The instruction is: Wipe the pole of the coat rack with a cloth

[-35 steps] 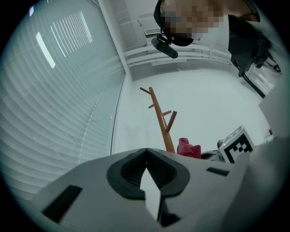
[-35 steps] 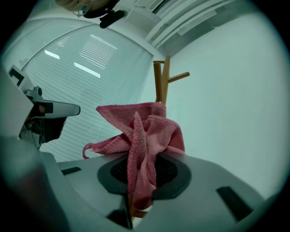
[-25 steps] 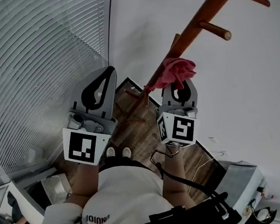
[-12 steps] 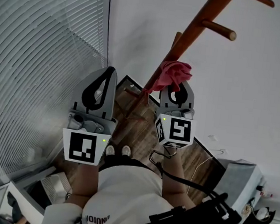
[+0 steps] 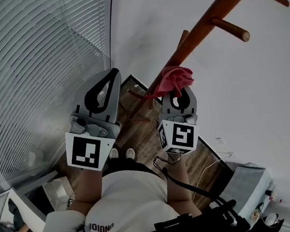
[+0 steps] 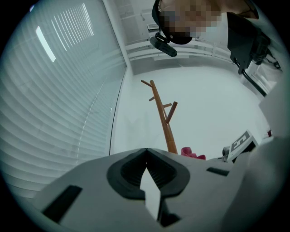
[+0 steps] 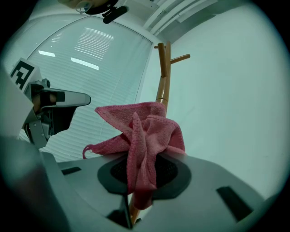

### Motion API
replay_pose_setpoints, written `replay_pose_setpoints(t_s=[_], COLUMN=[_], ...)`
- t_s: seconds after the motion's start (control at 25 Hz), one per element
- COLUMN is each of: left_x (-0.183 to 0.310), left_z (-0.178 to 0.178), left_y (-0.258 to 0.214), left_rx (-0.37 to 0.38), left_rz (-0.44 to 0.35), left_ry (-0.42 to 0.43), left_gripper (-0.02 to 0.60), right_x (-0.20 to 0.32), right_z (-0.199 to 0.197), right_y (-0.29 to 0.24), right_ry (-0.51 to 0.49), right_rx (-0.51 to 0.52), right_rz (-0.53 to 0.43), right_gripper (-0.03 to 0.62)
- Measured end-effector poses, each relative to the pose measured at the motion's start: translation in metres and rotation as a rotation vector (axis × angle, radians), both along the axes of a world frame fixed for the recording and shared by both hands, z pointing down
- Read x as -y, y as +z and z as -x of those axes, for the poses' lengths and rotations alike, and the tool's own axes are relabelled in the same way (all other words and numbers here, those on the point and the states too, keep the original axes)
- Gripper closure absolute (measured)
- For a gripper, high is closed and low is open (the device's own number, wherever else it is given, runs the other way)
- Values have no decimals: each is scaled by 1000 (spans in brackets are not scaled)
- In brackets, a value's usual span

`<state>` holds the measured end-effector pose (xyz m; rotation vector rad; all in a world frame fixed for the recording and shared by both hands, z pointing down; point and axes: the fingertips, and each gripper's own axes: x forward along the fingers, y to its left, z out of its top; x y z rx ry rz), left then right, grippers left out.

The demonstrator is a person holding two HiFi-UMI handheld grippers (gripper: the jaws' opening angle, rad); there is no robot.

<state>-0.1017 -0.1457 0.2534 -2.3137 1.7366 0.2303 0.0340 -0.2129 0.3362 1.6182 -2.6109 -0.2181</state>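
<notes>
A brown wooden coat rack pole (image 5: 196, 33) slants up the white wall, with short pegs (image 5: 230, 29) near its top. My right gripper (image 5: 177, 93) is shut on a pink cloth (image 5: 174, 79), and the cloth lies against the pole at mid height. In the right gripper view the cloth (image 7: 140, 136) bunches out of the jaws in front of the pole (image 7: 162, 79). My left gripper (image 5: 107, 78) is shut and holds nothing, off to the left of the pole. The left gripper view shows the pole (image 6: 162, 118) and a bit of the cloth (image 6: 192, 153) beyond its jaws.
Window blinds (image 5: 32, 58) fill the left side. The rack's feet (image 5: 138, 104) spread on a wooden floor (image 5: 147, 139) below. A white box (image 5: 248, 189) and cables lie at the lower right. The person's shoes (image 5: 122, 153) stand near the rack's base.
My right gripper has slid down and left along the pole with the pink cloth. The left gripper has stayed still.
</notes>
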Motion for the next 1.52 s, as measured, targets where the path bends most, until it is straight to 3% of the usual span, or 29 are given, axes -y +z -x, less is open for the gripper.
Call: replay_pose_setpoints(t_s=[1.52], left_x=[2], left_z=[-2], left_y=[24], left_rx=[12], left_rz=[77], left_ry=[5], left_gripper=[568], right_x=[-6], right_z=[10], right_y=[82], right_ry=[-29], right_rx=[-53], right_rz=[206], right_gripper=[508])
